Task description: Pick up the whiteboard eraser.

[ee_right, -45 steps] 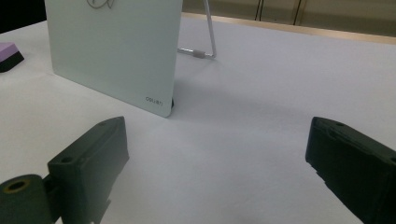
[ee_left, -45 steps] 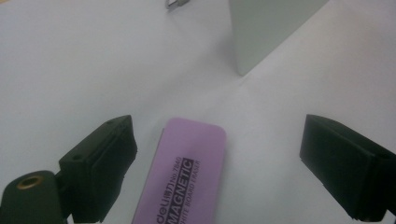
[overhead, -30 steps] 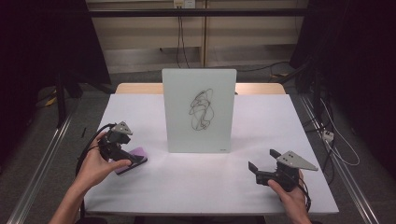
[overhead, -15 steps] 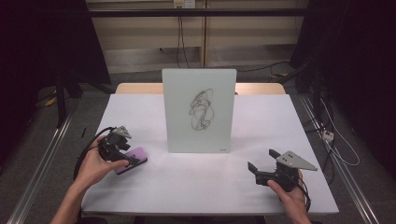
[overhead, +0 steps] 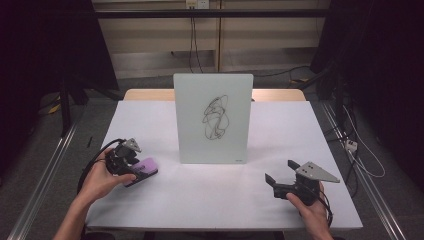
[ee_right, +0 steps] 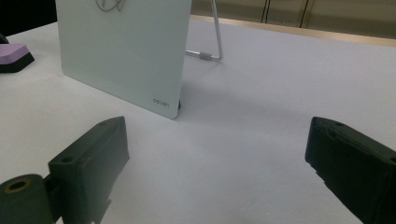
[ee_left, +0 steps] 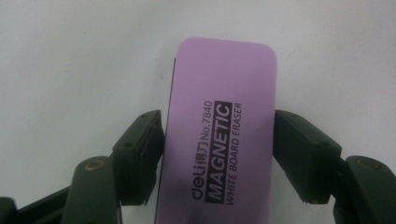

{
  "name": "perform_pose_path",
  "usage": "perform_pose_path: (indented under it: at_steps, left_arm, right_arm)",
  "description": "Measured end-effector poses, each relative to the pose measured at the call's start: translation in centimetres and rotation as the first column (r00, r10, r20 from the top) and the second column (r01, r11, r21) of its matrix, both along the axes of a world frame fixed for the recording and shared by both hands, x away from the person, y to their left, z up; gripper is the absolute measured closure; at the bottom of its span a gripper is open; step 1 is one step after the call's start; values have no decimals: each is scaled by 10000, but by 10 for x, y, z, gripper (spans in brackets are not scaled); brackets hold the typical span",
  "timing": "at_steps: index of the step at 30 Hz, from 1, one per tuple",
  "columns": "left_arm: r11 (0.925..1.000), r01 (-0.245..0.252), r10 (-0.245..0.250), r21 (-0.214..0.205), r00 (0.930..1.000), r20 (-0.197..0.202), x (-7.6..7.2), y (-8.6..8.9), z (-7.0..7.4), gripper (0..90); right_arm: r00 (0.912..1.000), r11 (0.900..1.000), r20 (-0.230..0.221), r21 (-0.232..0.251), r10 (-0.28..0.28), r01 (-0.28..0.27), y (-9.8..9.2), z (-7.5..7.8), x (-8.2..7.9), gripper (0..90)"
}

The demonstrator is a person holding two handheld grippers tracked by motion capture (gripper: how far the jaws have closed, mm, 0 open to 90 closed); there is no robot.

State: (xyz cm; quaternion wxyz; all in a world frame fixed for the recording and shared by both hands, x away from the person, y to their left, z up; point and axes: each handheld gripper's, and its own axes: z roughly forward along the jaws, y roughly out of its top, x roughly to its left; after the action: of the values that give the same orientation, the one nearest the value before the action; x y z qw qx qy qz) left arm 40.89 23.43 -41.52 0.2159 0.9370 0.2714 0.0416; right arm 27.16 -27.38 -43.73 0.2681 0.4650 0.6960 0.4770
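Risk: if the left claw grips loosely, the eraser could slip
Eraser: on the counter, left of the whiteboard, clamped between that claw's jaws
Right claw: wide, empty

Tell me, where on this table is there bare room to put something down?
Bare table runs between the left gripper with its purple eraser and the right gripper, in front of the standing whiteboard. Either side of the board is free too. It is crowded only around each hand.
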Motion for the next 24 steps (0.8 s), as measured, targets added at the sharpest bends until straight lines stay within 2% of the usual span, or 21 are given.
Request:
perform_pose_path:
  at_steps: [2,4,5,9,11,15,22,24]
  left_arm:
    - [9998,133,-133,159,9999,35,1,-1,0,357]
    - [9999,71,-72,110,10000,52,1,-2,-1,358]
    - [9994,212,-214,270,9998,48,1,-1,0,358]
    - [9993,281,-285,233,9995,138,1,-2,-1,390]
    - [9994,157,-166,306,9995,280,1,-2,0,399]
    - [9995,89,-97,313,9996,252,1,0,0,405]
    - [9999,-115,118,-101,9995,292,1,2,4,409]
    - [9999,-154,156,-66,9994,316,1,2,5,409]
  right_arm:
    - [10000,10000,-6,-8,-3,3,0,0,0,59]
    - [10000,10000,-8,-11,4,-4,0,0,0,59]
    - [10000,10000,-27,-33,14,-14,-1,0,0,59]
    - [10000,10000,-94,-27,-14,14,0,0,0,58]
    - [9999,10000,-103,-78,-2,1,0,-1,0,58]
    - [9999,10000,-155,-82,33,-35,1,-1,0,58]
    - [9998,9999,-166,-117,52,-54,1,-1,0,58]
    - [9999,9999,-165,-103,50,-52,1,-1,0,58]
